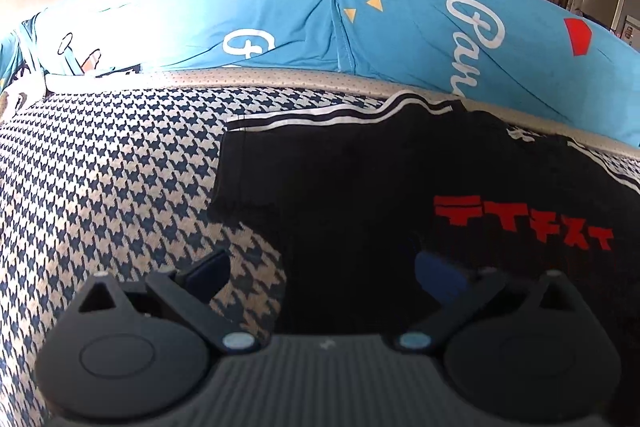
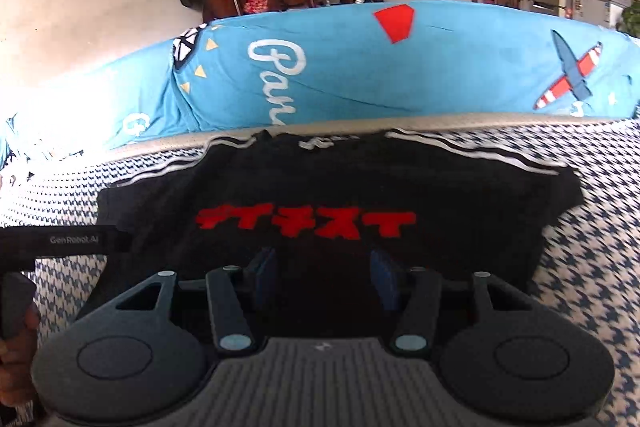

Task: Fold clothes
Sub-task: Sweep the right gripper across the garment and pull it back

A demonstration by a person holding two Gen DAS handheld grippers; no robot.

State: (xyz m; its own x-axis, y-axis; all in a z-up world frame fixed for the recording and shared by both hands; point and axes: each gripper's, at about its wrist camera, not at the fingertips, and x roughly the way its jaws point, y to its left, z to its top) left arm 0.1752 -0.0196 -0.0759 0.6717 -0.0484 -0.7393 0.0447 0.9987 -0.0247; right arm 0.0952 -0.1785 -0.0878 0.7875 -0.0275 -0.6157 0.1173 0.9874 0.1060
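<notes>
Right now my right gripper (image 2: pixel 322 277), jaws parted and empty, hovers nearer over the black shirt (image 2: pixel 340 195); my left gripper (image 1: pixel 322 273), gaping, straddles its left edge.

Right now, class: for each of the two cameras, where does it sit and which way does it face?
Left wrist: on the left gripper, angled down at the black T-shirt's left edge on the houndstooth cover; its own open fingers show.
Right wrist: on the right gripper, facing the T-shirt's red lettering; its open fingers, the other gripper's handle and a hand show.
Shared: the T-shirt, houndstooth cover, blue cushion.
</notes>
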